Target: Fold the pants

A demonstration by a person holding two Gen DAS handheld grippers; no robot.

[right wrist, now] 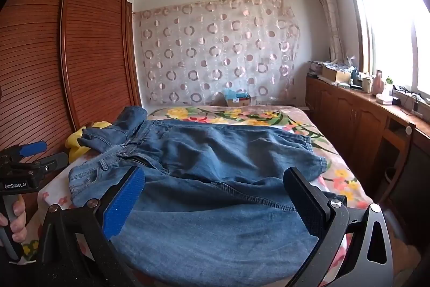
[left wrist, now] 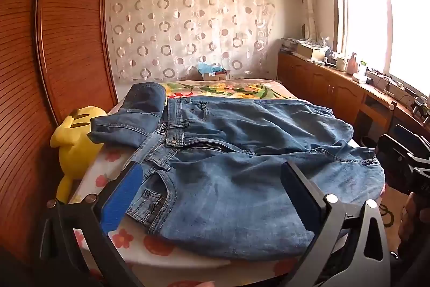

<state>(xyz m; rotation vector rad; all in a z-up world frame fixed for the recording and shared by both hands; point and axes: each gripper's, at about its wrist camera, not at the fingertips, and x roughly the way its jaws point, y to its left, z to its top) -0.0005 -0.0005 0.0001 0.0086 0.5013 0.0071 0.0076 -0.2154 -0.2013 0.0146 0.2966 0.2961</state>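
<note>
Looking forward along both claws, we see the jeans point(left wrist: 242, 152) spread on the bed point(left wrist: 228, 88) directly ahead of and beneath us, their long axis running crosswise to our fingers: waistband and open fly off to the left, legs trailing away to the right. We judge the coming fold turns on that crosswise lie, since each claw faces a different end of the near edge. Our left claw point(left wrist: 209, 195) hangs over the pocket and hip, its blue pad beside the waistband corner; our right claw point(right wrist: 215, 203) hangs over the near leg, closer to the hem end. Both stand wide apart with denim visible between the fingers, gripping nothing. Whether the fingertips touch the cloth we cannot tell. Each claw tilts slightly downward, roughly level with the other, both pointing toward the far curtain. A second denim piece point(left wrist: 134, 114) lies bunched ahead and left of the left claw, overlapping the waistband, with a yellow plush toy point(left wrist: 78, 144) further left at the bed's edge.
</note>
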